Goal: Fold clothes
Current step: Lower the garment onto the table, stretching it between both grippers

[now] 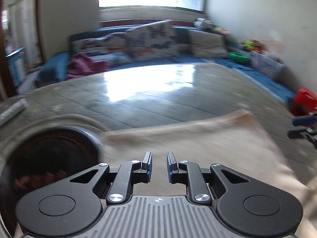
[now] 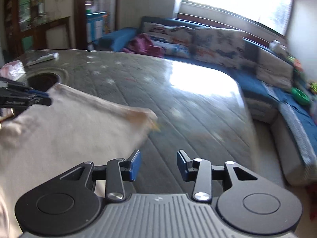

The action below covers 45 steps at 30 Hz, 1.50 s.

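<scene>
Left gripper (image 1: 159,166): jaws parted, released, nothing between them, poised over the cloth's near part.
Right gripper (image 2: 159,164): jaws spread wide, empty, above the table just right of the cloth.
Cream cloth (image 1: 198,144): spread on the glossy grey table (image 1: 154,101), near side.
Round hole (image 1: 53,156): left of the cloth.
Sofa (image 2: 198,37): far behind, cushioned.
</scene>
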{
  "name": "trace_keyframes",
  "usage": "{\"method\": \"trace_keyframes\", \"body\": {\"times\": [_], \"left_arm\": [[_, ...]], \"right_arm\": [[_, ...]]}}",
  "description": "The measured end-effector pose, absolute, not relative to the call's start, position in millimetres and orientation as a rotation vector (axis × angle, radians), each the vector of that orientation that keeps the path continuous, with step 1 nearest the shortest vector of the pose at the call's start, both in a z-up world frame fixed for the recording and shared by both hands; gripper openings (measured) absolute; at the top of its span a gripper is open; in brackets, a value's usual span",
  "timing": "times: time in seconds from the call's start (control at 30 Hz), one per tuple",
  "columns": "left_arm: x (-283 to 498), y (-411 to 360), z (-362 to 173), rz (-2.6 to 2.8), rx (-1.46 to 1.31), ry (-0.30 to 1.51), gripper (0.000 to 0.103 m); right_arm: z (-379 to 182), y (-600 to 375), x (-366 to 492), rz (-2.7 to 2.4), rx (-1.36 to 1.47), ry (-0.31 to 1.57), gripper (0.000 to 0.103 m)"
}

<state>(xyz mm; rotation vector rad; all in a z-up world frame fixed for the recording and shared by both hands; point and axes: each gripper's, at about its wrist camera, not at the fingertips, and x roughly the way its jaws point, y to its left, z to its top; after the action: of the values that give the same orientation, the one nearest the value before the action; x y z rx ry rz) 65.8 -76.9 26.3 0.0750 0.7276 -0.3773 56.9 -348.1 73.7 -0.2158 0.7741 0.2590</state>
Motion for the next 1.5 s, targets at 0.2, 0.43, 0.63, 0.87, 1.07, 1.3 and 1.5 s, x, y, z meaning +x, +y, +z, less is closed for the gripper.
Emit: {"method": "trace_keyframes", "body": {"times": [0.2, 0.43, 0.63, 0.87, 1.07, 1.3, 1.5], "left_arm": [[1.8, -114.0, 25.9, -0.581, 0.09, 0.75, 0.027], [-41.1, -134.8, 26.9, -0.678, 0.099, 0.74, 0.034], [-59.2, -139.3, 23.1, -0.706, 0.103, 0.754, 0.036], [-72.1, -141.0, 15.0, -0.72, 0.103, 0.786, 0.036], [-78.1, -138.7, 11.0, -0.735, 0.107, 0.792, 0.036], [-82.5, -138.7, 10.6, -0.761, 0.121, 0.783, 0.04], [-86.2, -140.2, 10.8, -0.779, 0.136, 0.787, 0.04]], "right_arm": [[73.3, -397.8, -13.1, 0.103, -0.143, 0.796, 0.041], [72.1, -436.0, -71.6, -0.033, 0.004, 0.748, 0.041], [69.1, -452.7, -70.6, -0.055, 0.097, 0.752, 0.041], [64.3, -436.3, -53.6, -0.017, 0.063, 0.74, 0.007], [109.1, -423.9, -72.3, -0.019, -0.003, 0.521, 0.004], [77.0, -462.1, -94.1, -0.223, 0.03, 0.598, 0.019], [63.0, -449.0, -89.2, -0.114, 0.042, 0.645, 0.025]]}}
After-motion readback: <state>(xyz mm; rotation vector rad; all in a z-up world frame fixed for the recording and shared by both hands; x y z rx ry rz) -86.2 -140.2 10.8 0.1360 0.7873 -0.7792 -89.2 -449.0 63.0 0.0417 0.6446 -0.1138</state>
